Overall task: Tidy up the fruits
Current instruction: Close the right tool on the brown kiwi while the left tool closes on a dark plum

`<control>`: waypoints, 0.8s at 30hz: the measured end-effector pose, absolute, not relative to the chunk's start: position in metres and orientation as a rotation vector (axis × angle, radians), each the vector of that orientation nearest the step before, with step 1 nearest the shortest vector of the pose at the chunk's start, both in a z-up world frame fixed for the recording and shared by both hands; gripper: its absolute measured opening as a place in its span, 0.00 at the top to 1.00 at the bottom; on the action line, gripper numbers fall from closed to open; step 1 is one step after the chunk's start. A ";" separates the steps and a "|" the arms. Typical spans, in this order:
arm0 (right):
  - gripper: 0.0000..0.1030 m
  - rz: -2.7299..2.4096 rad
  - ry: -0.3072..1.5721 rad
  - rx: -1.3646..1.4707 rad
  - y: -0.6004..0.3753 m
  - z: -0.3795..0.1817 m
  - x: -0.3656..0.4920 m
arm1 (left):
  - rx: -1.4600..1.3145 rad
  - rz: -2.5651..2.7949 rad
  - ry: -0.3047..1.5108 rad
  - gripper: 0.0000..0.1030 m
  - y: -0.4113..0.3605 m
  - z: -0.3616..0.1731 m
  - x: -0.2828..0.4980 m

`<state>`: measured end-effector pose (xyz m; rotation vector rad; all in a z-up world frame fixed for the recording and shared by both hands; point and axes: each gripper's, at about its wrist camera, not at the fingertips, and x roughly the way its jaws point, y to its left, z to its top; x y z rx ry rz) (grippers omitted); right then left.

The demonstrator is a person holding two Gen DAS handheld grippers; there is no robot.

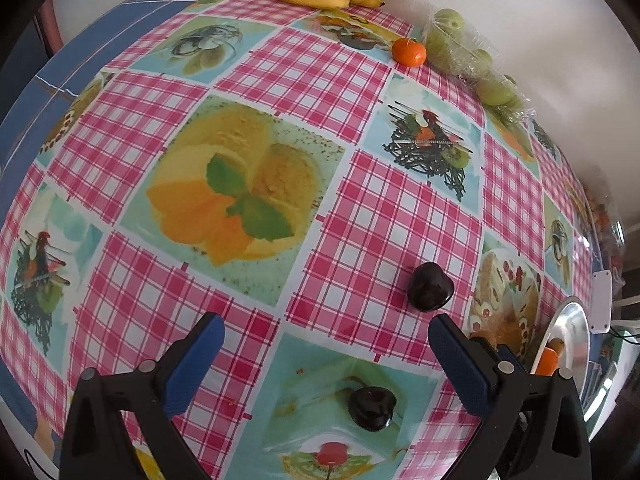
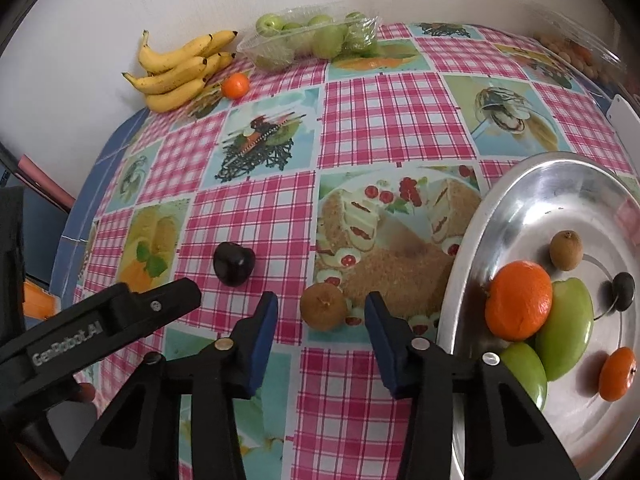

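My left gripper point(image 1: 326, 340) is open and empty above the checked tablecloth. A dark cherry point(image 1: 372, 408) lies between its fingers, nearer the right one. A second dark cherry point(image 1: 430, 287) lies just beyond the right fingertip; it also shows in the right wrist view point(image 2: 233, 261). My right gripper point(image 2: 320, 316) is open, with a small brown fruit point(image 2: 323, 307) on the cloth between its fingertips. The metal plate point(image 2: 532, 200) at right holds a large orange point(image 2: 519, 300), two green fruits point(image 2: 570, 326), a small orange point(image 2: 618, 373), a brown fruit point(image 2: 565, 250) and a dark cherry point(image 2: 623, 290).
A bunch of bananas point(image 2: 180, 70), a small orange point(image 2: 235, 85) and a clear tray of green fruits point(image 2: 312, 38) sit at the far edge by the wall. Another clear box point(image 2: 580, 54) is at far right. The left gripper's body point(image 2: 100, 328) is at my left.
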<state>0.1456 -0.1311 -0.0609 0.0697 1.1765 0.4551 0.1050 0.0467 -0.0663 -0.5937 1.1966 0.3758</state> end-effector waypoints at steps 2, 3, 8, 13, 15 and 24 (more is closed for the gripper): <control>0.61 0.452 1.183 0.067 -0.130 -0.064 0.148 | -0.598 0.371 1.196 0.00 0.047 -0.066 0.104; 0.62 0.449 1.179 0.063 -0.129 -0.064 0.149 | -0.599 0.368 1.196 0.00 0.047 -0.066 0.104; 0.75 0.444 1.180 0.048 -0.127 -0.065 0.151 | -0.583 0.360 1.198 0.00 0.045 -0.065 0.103; 0.75 0.449 1.190 0.057 -0.129 -0.066 0.149 | -0.584 0.336 1.228 0.00 0.040 -0.068 0.102; 0.75 0.442 1.200 0.065 -0.132 -0.066 0.146 | -0.583 0.322 1.246 0.01 0.037 -0.070 0.100; 0.75 0.425 1.242 0.097 -0.147 -0.065 0.128 | -0.601 0.260 1.263 0.26 0.026 -0.069 0.086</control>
